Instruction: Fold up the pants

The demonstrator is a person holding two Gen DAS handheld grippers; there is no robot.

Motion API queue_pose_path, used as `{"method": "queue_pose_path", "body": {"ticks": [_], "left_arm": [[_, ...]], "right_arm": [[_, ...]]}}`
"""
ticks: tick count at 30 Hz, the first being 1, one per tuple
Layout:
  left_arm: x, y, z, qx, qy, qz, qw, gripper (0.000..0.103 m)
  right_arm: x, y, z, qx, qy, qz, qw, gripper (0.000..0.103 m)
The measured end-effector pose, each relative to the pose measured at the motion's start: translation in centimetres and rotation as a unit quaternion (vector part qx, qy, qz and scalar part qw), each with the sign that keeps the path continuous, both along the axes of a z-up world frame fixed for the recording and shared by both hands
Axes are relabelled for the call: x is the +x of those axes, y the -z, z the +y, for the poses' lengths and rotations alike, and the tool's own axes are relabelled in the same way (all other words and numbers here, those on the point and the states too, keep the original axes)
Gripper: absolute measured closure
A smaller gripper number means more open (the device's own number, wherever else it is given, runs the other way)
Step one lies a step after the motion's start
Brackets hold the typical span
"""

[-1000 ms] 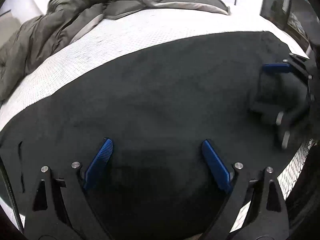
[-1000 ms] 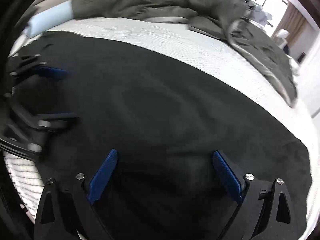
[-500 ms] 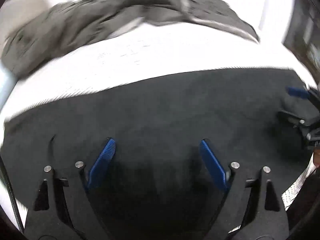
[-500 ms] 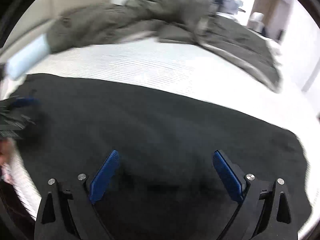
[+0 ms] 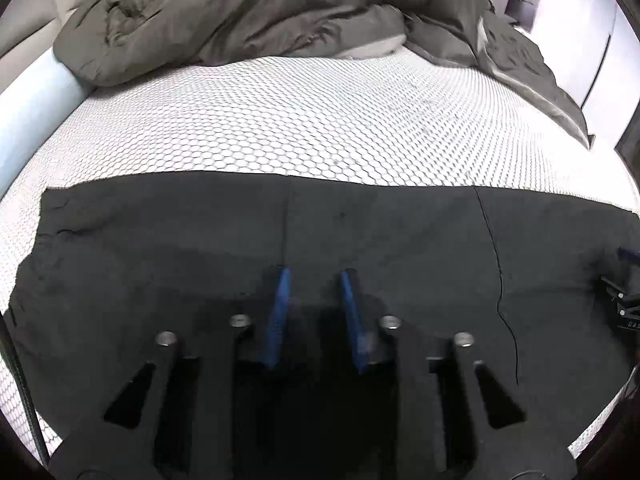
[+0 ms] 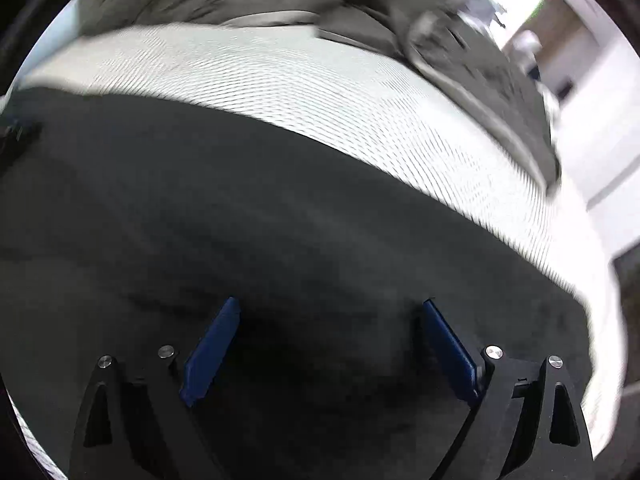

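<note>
Both views have swung since a second ago: the left wrist camera now shows far more of the bed, with the whole far edge of the black pants [image 5: 360, 240] in sight, and the right gripper [image 5: 622, 300] has slid out to the very right rim of that view. The left gripper [image 5: 314, 280] has just been closing; its blue pads [image 5: 280, 312] now stand narrowly apart with dark cloth below the gap, and whether they pinch a fold cannot be told. The right gripper [image 6: 332, 312] has eased in only slightly, and its jaws stand wide apart over the pants [image 6: 280, 220] with nothing clamped between them.

The pants lie spread flat across the near part of the white honeycomb-patterned mattress [image 5: 300, 120], their far edge running nearly straight from left to right. A thin dark cord or thread [image 5: 496, 280] trails over the cloth to the right of the left gripper.

Beyond the pants, well apart from them, a rumpled grey duvet [image 5: 260, 12] is heaped along the far side of the bed and spills down its right edge. A pale blue bolster [image 5: 36, 96] lies along the left edge, touching the duvet. No container is in view. The right wrist view is smeared by motion blur.
</note>
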State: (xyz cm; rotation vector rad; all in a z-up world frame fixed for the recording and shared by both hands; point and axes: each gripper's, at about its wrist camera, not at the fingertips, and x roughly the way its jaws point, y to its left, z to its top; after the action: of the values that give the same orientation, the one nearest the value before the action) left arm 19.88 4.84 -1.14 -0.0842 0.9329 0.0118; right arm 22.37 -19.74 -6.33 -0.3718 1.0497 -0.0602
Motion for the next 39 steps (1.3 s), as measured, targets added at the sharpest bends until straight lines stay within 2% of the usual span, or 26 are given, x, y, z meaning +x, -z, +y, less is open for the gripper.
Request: {"method": "queue_pose_path", "body": {"ticks": [2,4,6,8,10,12,13,15,16,18,19,21,24,26,27,28,30,32,33,36,39], "left_arm": [[-0.4,-0.7,-1.4,0.022,0.006,-0.004,0.9997,0.080],[0.2,-1.6,-3.2,0.016,0.029,-0.015,0.9993,0.079],[0.6,-2.2,-6.4,0.009,0.063,-0.027,0.9976,0.070],[1.5,-1.9,-9.6,0.013,0.101,-0.023,0.9946,0.066],[3.6,-0.6,-11.8,0.041,0.123,-0.005,0.9915,0.066],[5.0,0.7,-12.5,0.059,0.108,0.018,0.9922,0.066],[5.3,0.9,-12.0,0.049,0.102,0.025,0.9933,0.062],[6.0,0.8,-9.7,0.038,0.071,0.025,0.9965,0.060],[6.1,0.7,-8.2,0.058,0.035,0.022,0.9975,0.060],[5.8,0.9,-4.4,0.091,-0.044,0.008,0.9949,0.057],[5.6,1.3,-2.7,0.088,-0.068,0.008,0.9937,0.054],[5.1,1.9,0.6,0.060,-0.099,0.002,0.9933,0.052],[3.6,1.0,1.8,0.046,-0.102,-0.011,0.9937,0.052],[1.7,-0.7,2.2,0.037,-0.080,-0.031,0.9956,0.052],[0.6,-1.6,2.3,0.043,-0.071,-0.047,0.9955,0.051],[-0.4,-2.3,2.1,0.070,-0.064,-0.057,0.9939,0.051],[-0.7,-1.7,2.3,0.102,-0.055,-0.042,0.9924,0.051],[-0.6,-0.2,3.5,0.100,-0.058,-0.007,0.9932,0.053],[-0.6,0.9,5.5,0.089,-0.074,0.010,0.9932,0.060],[-1.3,1.9,8.4,0.069,-0.120,0.005,0.9904,0.062],[-2.1,1.6,9.1,0.100,-0.165,0.001,0.9812,0.063]], "right_arm": [[0.0,-0.4,-0.7,0.039,0.012,0.000,0.999,0.010],[-0.1,-1.2,-0.6,0.058,0.016,-0.018,0.998,0.012],[0.2,-2.6,0.2,0.105,0.002,-0.042,0.994,0.012],[1.1,-3.6,2.2,0.145,-0.013,-0.058,0.988,0.014],[1.4,-3.6,4.2,0.154,-0.021,-0.057,0.986,0.020],[1.8,-2.5,7.3,0.144,-0.035,-0.037,0.988,0.021],[2.7,-2.0,7.2,0.130,-0.039,-0.031,0.990,0.022],[3.2,-0.8,8.1,0.071,-0.041,-0.014,0.997,0.022],[3.3,-0.1,8.3,0.037,-0.042,-0.009,0.998,0.022],[3.3,0.1,7.1,0.036,-0.040,-0.007,0.999,0.022],[3.0,0.1,6.2,0.040,-0.033,-0.006,0.999,0.022],[2.6,-0.2,5.1,0.035,-0.028,-0.008,0.999,0.021],[3.4,-0.2,3.7,0.050,-0.028,-0.011,0.998,0.021],[2.7,-0.4,3.5,0.055,-0.031,-0.016,0.998,0.021],[2.6,-0.5,3.3,0.059,-0.036,-0.017,0.997,0.021],[2.2,-0.9,3.4,0.069,-0.044,-0.020,0.996,0.021],[1.7,-1.2,3.5,0.082,-0.052,-0.022,0.995,0.021],[1.1,-1.1,4.1,0.085,-0.069,-0.021,0.994,0.021],[0.9,-0.9,4.4,0.078,-0.076,-0.020,0.994,0.021],[0.4,0.1,4.7,0.053,-0.086,-0.010,0.995,0.021],[0.3,0.1,3.7,0.058,-0.071,-0.009,0.996,0.021]]}}
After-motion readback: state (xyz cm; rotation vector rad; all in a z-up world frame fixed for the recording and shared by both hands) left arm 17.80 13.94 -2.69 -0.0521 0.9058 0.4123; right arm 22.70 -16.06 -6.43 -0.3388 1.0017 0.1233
